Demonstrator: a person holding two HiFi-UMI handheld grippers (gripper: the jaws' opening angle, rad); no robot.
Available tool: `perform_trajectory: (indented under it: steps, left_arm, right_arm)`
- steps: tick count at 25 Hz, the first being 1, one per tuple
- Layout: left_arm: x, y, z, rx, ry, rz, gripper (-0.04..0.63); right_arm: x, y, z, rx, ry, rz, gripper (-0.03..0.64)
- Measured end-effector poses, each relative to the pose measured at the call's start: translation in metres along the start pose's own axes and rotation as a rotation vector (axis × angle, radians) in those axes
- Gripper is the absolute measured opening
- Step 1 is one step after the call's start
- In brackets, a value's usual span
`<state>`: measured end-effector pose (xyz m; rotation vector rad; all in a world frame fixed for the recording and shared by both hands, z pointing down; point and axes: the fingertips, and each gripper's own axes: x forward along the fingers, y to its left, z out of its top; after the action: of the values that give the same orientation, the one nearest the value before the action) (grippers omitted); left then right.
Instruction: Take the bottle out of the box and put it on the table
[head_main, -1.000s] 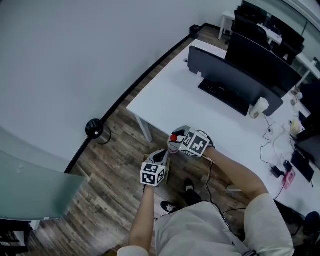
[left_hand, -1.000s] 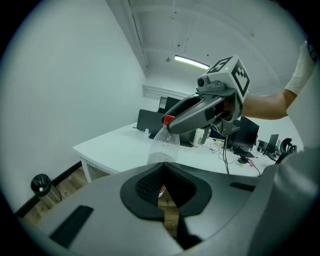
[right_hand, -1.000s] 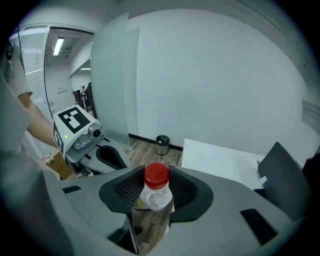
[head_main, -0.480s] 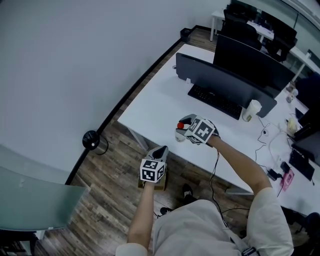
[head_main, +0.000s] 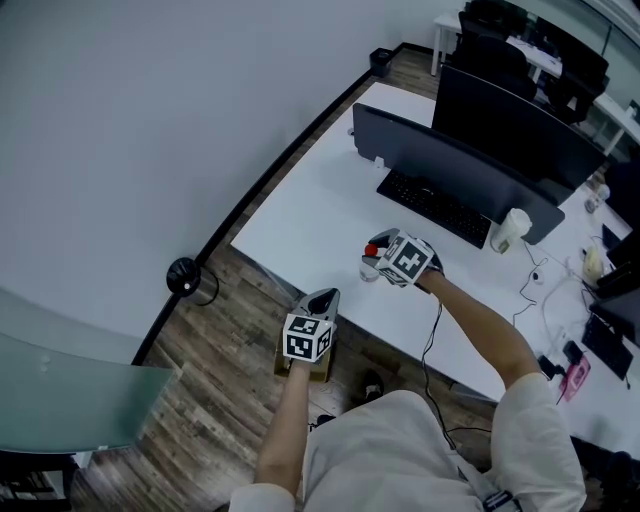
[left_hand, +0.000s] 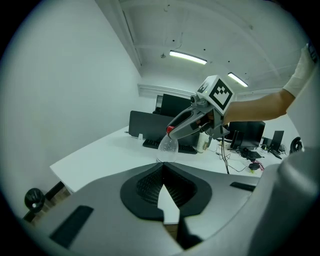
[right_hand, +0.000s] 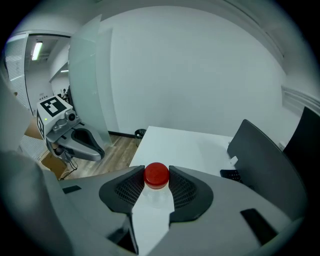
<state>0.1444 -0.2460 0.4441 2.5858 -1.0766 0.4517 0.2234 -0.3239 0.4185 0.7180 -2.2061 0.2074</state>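
Observation:
A clear bottle (right_hand: 154, 196) with a red cap (right_hand: 156, 175) sits between the pads of my right gripper (right_hand: 156, 172), which is shut on it just under the cap. In the head view that gripper (head_main: 383, 258) holds the bottle (head_main: 369, 268) above the near part of the white table (head_main: 300, 215). The left gripper view shows the bottle (left_hand: 169, 144) hanging over the tabletop. My left gripper (head_main: 325, 300) hovers off the table's front edge, above the cardboard box (head_main: 287, 363) on the floor. Its jaws meet at the tips with nothing in them (left_hand: 161, 164).
A dark monitor (head_main: 450, 150), a keyboard (head_main: 430, 205) and a paper cup (head_main: 512, 228) stand further back on the table. Cables lie at its right end. A round black object (head_main: 185, 275) sits on the wooden floor by the wall. A glass partition (head_main: 70, 395) is at lower left.
My right gripper has carried the bottle away from the box and further in over the table. The left gripper has shifted slightly and stays above the box.

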Motion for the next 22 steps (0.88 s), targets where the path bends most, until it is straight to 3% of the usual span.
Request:
perform_trajectory:
  steps: [9,14,16,22]
  left_arm:
    - [0.025,-0.005,-0.006,-0.023,-0.002,0.032,0.014]
    - [0.027,-0.011,-0.008,-0.029,0.001,0.035,0.014]
    - [0.024,-0.015,-0.013,-0.036,0.003,0.038,0.014]
    - [0.011,-0.02,-0.024,-0.047,-0.01,0.054,0.014]
  right_arm:
    - [0.013,-0.011,-0.011,-0.019,-0.017,0.037,0.182]
    - [0.015,-0.019,-0.009,-0.033,-0.024,-0.012,0.19]
    - [0.014,-0.02,-0.011,-0.018,-0.031,-0.033,0.225]
    - [0.004,-0.017,-0.012,0.06,-0.09,-0.04,0.236]
